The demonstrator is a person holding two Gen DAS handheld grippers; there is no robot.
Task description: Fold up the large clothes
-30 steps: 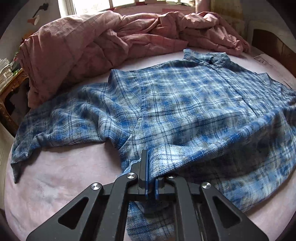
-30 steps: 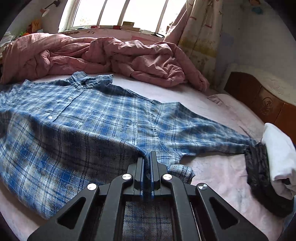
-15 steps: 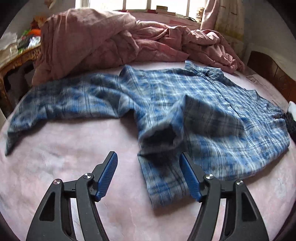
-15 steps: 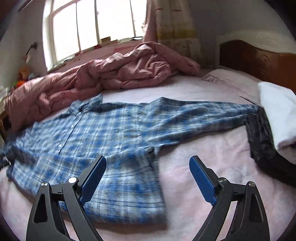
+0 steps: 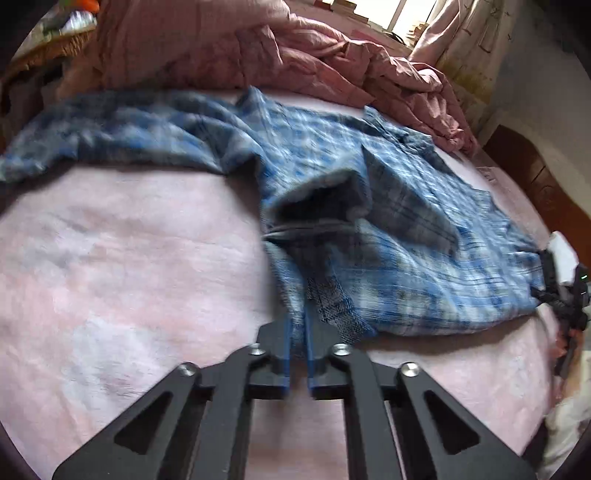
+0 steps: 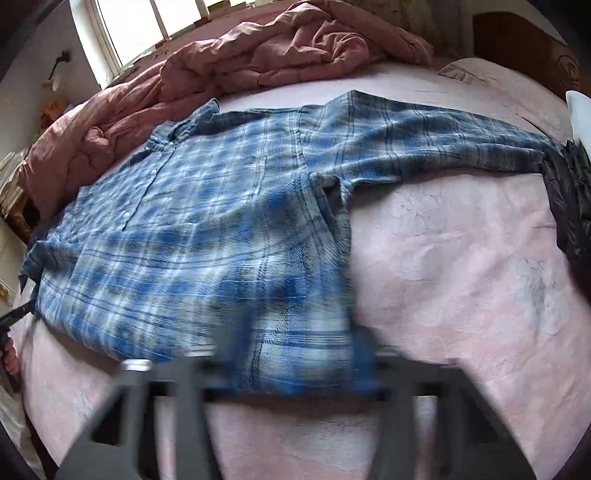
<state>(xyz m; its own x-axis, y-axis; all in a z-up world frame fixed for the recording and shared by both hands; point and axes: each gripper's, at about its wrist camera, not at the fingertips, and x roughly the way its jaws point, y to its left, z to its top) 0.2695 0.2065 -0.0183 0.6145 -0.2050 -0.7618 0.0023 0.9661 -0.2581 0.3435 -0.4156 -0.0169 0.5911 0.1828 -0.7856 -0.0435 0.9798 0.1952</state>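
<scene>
A blue plaid shirt (image 5: 388, 229) lies spread on the pink bed (image 5: 129, 277), its lower hem folded up over the body. My left gripper (image 5: 298, 332) is shut on the shirt's near corner at the fold. In the right wrist view the shirt (image 6: 192, 229) lies collar away, one sleeve (image 6: 461, 144) stretched right. My right gripper (image 6: 295, 354) is blurred by motion at the shirt's near edge; its fingers (image 6: 236, 332) stand apart with cloth between them.
A rumpled pink duvet (image 5: 295, 55) is heaped along the far side under the window. A black and white folded pile (image 6: 569, 192) sits at the sleeve's end by the wooden headboard (image 6: 517, 33). A wooden table (image 5: 44, 55) stands left.
Both grippers let go of the folded hem half a second ago and drew back. Now the left has shut on the shirt's near corner, and the right is moving in on the near edge.
</scene>
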